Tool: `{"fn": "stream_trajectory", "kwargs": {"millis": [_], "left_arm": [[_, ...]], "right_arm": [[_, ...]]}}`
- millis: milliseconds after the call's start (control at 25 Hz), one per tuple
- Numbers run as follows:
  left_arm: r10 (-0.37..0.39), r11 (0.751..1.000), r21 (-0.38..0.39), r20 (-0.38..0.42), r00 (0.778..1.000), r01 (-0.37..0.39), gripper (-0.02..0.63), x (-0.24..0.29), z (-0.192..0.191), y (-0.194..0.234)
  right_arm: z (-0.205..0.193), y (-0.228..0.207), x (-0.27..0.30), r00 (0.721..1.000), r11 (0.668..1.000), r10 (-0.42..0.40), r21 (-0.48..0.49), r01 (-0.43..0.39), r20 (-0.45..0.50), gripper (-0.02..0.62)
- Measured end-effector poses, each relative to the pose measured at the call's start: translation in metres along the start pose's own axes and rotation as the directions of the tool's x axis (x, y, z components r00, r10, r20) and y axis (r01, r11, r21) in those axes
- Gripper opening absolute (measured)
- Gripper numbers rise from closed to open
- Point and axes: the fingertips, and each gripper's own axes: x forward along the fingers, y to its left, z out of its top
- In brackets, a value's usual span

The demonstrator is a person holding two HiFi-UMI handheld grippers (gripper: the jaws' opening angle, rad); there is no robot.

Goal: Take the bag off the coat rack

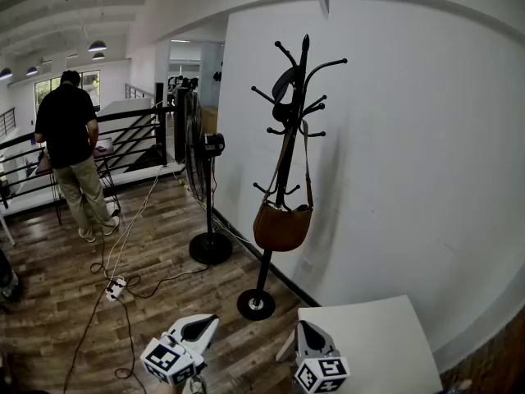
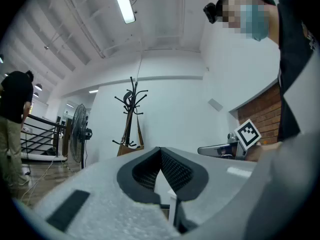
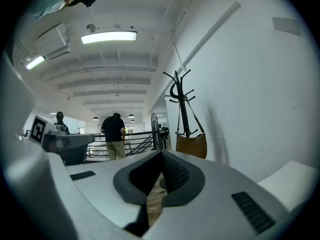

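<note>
Currently, both tools are pressed together and empty; the left gripper (image 1: 207, 322) has its jaws meeting at the tips with nothing between them; the right gripper (image 1: 302, 328) reads the same. Both sit at the 6 o'clock edge of the head view, well apart from the coat rack (image 1: 289, 150), which stands at 12 o'clock from them against the white wall (image 1: 410, 154). The brown bag (image 1: 282, 226) hangs on the rack by its strap (image 1: 308, 162), which runs up to the upper hooks; the bag body rests against the pole beside the lower pegs. A standing fan (image 1: 197, 146) is at 9 o'clock of the rack; a white table (image 1: 394, 335) lies at 4 o'clock of the rack base, just beside the right gripper; a person (image 1: 72, 150) stands at 10 o'clock, near a black railing (image 1: 131, 134).
</note>
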Motion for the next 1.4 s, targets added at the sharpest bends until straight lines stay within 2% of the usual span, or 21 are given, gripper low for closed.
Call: {"fn": "stream_trajectory", "kwargs": {"millis": [240,440,520,640,760,920,1040,1160,1400], "left_arm": [[-0.015,1.0,0.0,-0.007,1.0,0.015,0.008,0.007,-0.013,0.022],[-0.015,0.999,0.046,-0.004,1.0,0.015,0.013,0.015,-0.025,0.049],[-0.021,1.0,0.009,-0.014,1.0,0.021,0.199,0.021,-0.027,0.059],[-0.042,0.999,-0.01,-0.065,0.997,0.041,0.204,0.028,-0.029,0.074],[-0.061,0.998,0.017,-0.04,0.997,0.062,0.204,0.039,-0.027,0.098],[-0.056,0.998,0.03,-0.044,0.997,0.057,0.206,0.05,-0.022,0.134],[-0.058,0.997,0.039,-0.045,0.997,0.059,0.232,0.054,-0.02,0.162],[-0.076,0.996,0.05,-0.036,0.996,0.078,0.255,0.064,-0.019,0.188],[-0.116,0.992,0.032,-0.079,0.99,0.119,0.273,0.072,-0.024,0.228]], "right_arm": [[0.001,0.008,0.022,0.999,0.997,0.032,0.063,-0.034,0.03,-0.002],[-0.002,0.002,0.049,1.0,0.999,-0.01,0.045,0.009,0.029,-0.006],[-0.005,0.001,0.062,0.999,0.998,-0.022,0.052,0.021,0.025,0.057],[-0.007,0.005,0.084,0.999,0.998,-0.03,0.06,0.029,0.011,0.108],[-0.007,0.012,0.109,1.0,0.997,-0.029,0.065,0.03,-0.01,0.147],[-0.005,0.017,0.141,0.998,0.996,-0.057,0.065,0.058,-0.019,0.153],[-0.006,0.026,0.163,0.997,0.994,-0.073,0.075,0.075,-0.027,0.165],[-0.008,0.031,0.186,0.995,0.991,-0.098,0.086,0.1,-0.031,0.176],[-0.009,0.041,0.216,0.987,0.982,-0.159,0.101,0.161,-0.035,0.193]]}}
